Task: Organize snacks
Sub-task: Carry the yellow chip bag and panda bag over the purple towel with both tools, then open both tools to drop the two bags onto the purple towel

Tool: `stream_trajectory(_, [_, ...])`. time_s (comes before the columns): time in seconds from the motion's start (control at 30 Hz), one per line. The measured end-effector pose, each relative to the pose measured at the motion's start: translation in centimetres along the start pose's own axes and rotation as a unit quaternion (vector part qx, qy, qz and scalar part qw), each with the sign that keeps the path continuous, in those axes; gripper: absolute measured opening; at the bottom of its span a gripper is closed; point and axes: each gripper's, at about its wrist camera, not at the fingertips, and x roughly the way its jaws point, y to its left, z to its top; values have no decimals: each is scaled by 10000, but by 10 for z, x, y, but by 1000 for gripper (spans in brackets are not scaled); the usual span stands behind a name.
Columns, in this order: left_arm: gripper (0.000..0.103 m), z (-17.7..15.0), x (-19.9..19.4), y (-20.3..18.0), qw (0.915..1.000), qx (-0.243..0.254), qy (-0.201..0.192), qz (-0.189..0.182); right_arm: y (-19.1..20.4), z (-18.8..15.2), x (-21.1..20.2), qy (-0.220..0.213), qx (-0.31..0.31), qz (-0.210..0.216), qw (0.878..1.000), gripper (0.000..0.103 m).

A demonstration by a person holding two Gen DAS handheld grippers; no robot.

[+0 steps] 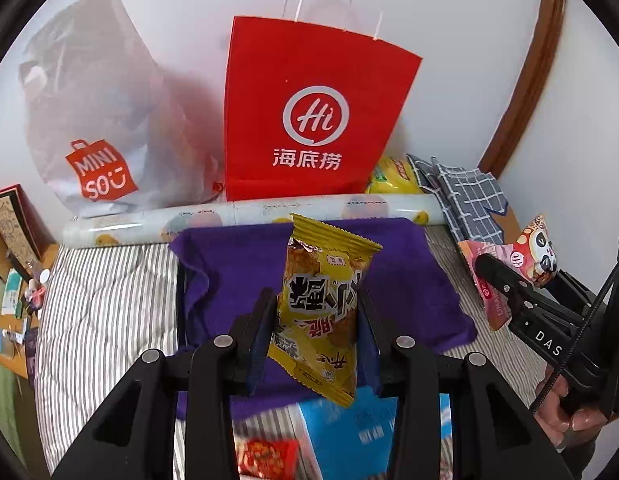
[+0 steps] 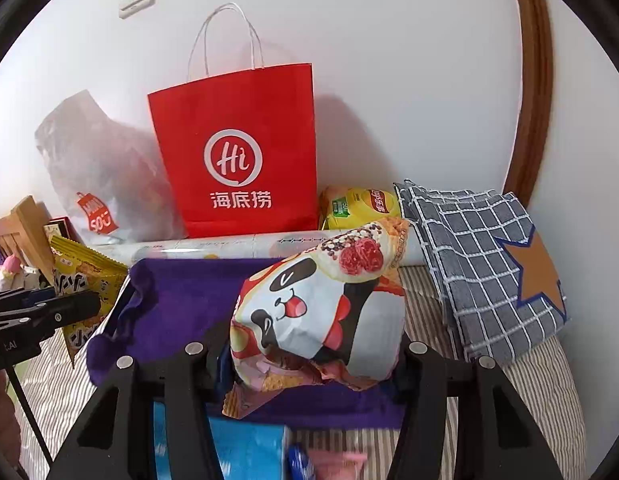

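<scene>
My left gripper [image 1: 314,320] is shut on a yellow snack packet [image 1: 323,304] and holds it upright above a purple towel [image 1: 413,280]. The packet also shows at the left of the right wrist view [image 2: 89,280]. My right gripper [image 2: 313,356] is shut on a puffy panda-print snack bag [image 2: 321,312], held above the same purple towel [image 2: 181,300]. The panda bag shows at the right of the left wrist view [image 1: 521,264]. A red paper bag [image 1: 309,112] stands behind against the wall, also in the right wrist view [image 2: 237,152].
A translucent Miniso plastic bag [image 1: 105,120] stands left of the red bag. A rolled sheet [image 1: 249,216] lies in front of the bags. A yellow chips bag [image 2: 357,204] and a checked grey cloth [image 2: 481,264] are at the right. A blue box [image 1: 349,436] and a red packet [image 1: 269,456] lie near me on striped bedding [image 1: 101,304].
</scene>
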Motion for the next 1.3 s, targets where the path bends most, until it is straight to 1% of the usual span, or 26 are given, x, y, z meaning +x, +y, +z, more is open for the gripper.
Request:
stream_trajectory(0.27, [39, 19, 45, 18, 9997, -61, 224, 42, -9, 6, 45, 133, 71, 11, 9999, 52])
stream_trajectory(0.3, [39, 20, 50, 20, 9996, -85, 257, 58, -11, 6, 52, 84, 51, -3, 10000, 52])
stream_trajectory(0.47, [39, 21, 83, 33, 9985, -175, 513, 102, -17, 4, 85, 347, 73, 3, 9994, 52])
stream_trajectory(0.63, [39, 15, 107, 38, 9967, -70, 769, 243, -23, -6, 109, 659, 181, 103, 9976, 52])
stream_trajectory(0.7, [39, 11, 113, 40, 9961, -25, 845, 245, -23, -11, 116, 775, 140, 86, 9969, 52])
stream_trajectory(0.87, [39, 7, 126, 41, 9949, 14, 979, 251, -22, -20, 123, 895, 25, -58, 9960, 52])
stream_trajectory(1.1, [39, -2, 139, 49, 9928, -73, 1152, 331, -26, -25, 133, 993, 86, -40, 9950, 52])
stream_trajectory(1.3, [40, -3, 140, 47, 9924, -79, 1174, 359, -23, -22, 130, 961, -21, -64, 9953, 52])
